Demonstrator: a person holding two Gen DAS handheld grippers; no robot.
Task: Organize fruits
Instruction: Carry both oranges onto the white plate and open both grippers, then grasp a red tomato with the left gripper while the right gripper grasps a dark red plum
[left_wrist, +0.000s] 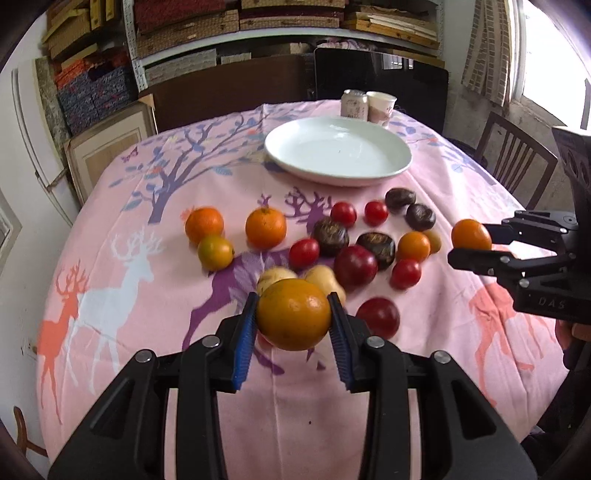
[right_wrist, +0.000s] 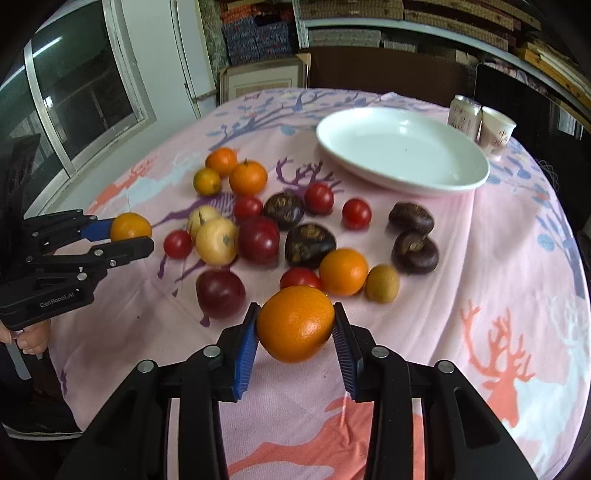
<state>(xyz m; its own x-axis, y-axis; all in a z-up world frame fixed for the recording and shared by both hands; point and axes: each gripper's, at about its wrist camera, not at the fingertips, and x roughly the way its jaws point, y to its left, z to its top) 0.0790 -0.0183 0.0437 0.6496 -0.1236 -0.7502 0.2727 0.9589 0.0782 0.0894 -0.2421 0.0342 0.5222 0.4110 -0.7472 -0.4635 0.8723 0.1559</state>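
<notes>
My left gripper (left_wrist: 293, 314) is shut on an orange (left_wrist: 293, 314) and holds it above the near part of the table; it shows in the right wrist view (right_wrist: 131, 232) at the left. My right gripper (right_wrist: 295, 323) is shut on another orange (right_wrist: 295, 324) above the cloth; it shows in the left wrist view (left_wrist: 472, 242) at the right. An empty white plate (left_wrist: 338, 151) (right_wrist: 402, 151) sits at the far side. Oranges (left_wrist: 266, 227), red tomatoes (left_wrist: 343, 214), dark plums (left_wrist: 355, 266) and dark brown fruits (left_wrist: 330, 236) lie loose between grippers and plate.
A pink deer-print tablecloth (left_wrist: 147, 295) covers the round table. A can (left_wrist: 354, 103) and a paper cup (left_wrist: 382, 105) stand behind the plate. A wooden chair (left_wrist: 517, 162) is at the right edge. Shelves with boxes line the back wall.
</notes>
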